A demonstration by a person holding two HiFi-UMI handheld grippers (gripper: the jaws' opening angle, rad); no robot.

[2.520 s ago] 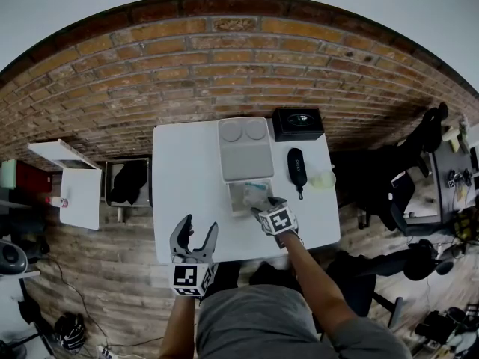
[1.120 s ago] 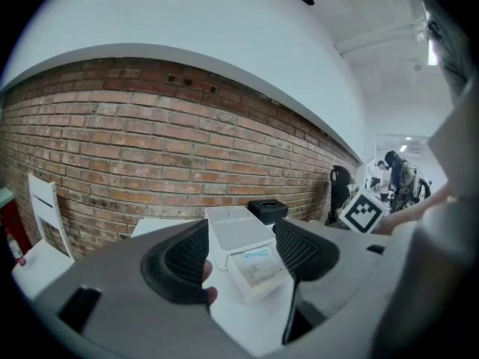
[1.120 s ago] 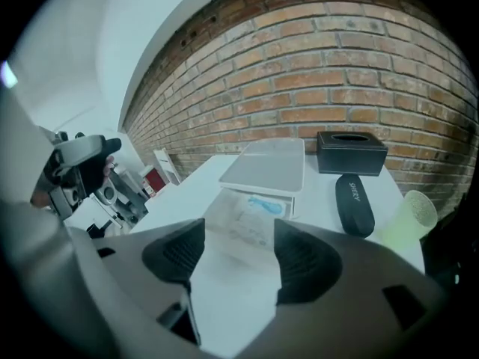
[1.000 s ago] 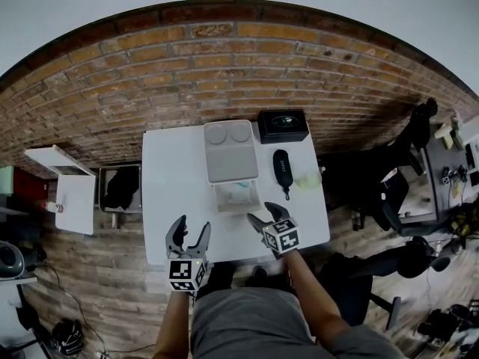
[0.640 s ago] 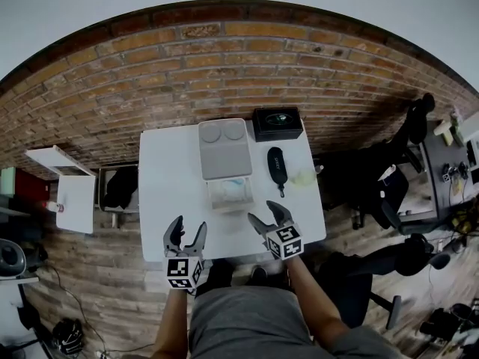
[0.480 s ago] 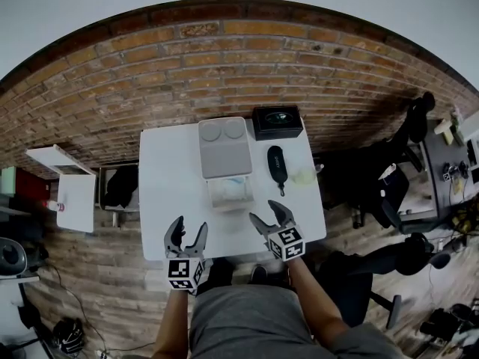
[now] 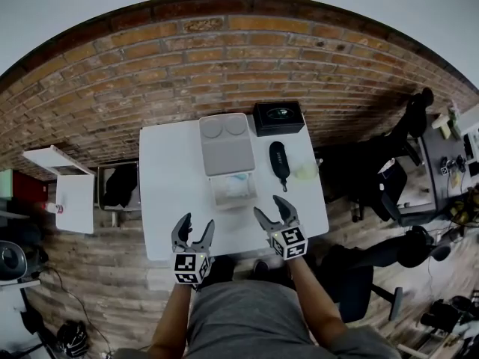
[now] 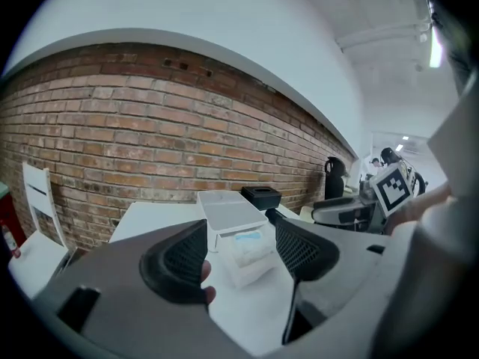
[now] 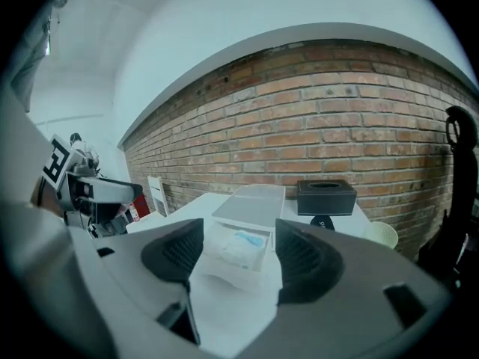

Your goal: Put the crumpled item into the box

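While the left claw (image 7: 197, 223) and right claw (image 7: 269, 209) hang open and empty at the bench's (image 7: 168, 170) near edge, the crumpled item (image 7: 237, 184) lies in the box (image 7: 232, 200) just ahead, between them; back away without nudging it.

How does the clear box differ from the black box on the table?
The clear box is see-through; the black box is opaque. The clear box lies open, lid flipped back, holding a crumpled white-and-blue item; the black box shows only an oval opening on top. The clear box sits mid-table, the black box at the far edge. Both rest on the white table.
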